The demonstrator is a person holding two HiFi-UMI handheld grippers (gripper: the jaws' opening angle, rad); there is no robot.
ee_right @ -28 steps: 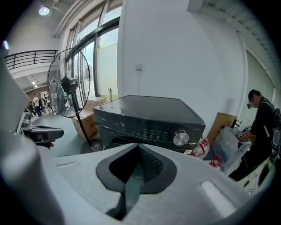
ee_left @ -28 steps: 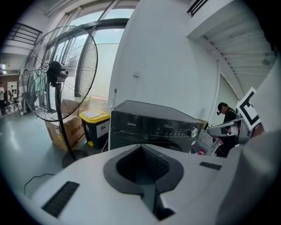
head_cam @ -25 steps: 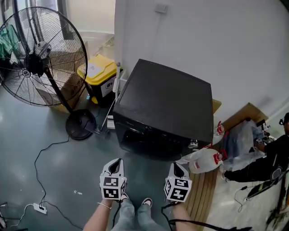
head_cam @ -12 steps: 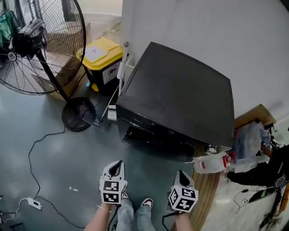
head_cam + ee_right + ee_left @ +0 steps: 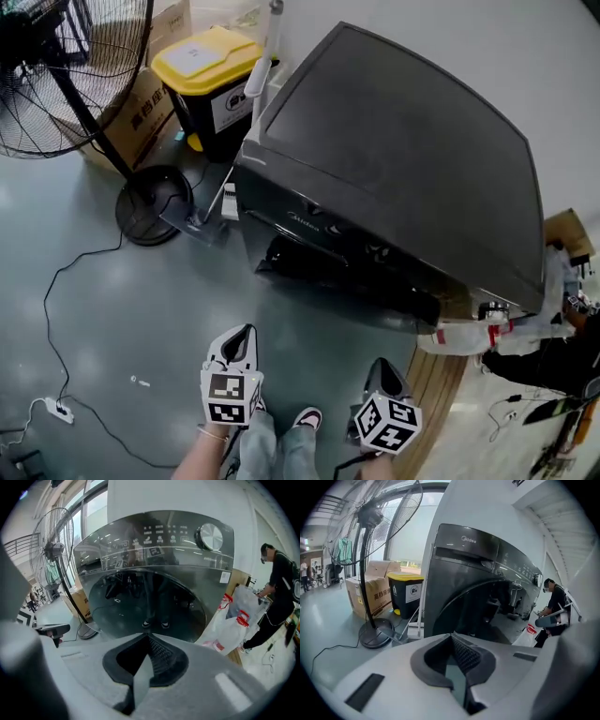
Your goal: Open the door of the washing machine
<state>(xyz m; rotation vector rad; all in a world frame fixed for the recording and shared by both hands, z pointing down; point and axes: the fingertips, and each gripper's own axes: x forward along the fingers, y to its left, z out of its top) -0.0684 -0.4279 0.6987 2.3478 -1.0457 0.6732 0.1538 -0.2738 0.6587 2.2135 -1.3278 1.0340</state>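
In the head view the washing machine door [image 5: 323,272] sits closed, well apart from the left gripper [image 5: 244,334] and right gripper [image 5: 380,366]; the left gripper view, then the right gripper view, show jaws pressed together, empty, so we might skid off glossy glass, its handle seemingly hidden.

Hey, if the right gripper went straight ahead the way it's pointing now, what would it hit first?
Most likely the round glass door of the washing machine. The right gripper, jaws shut, aims at the door's lower half with nothing between, though depth is hard to judge.
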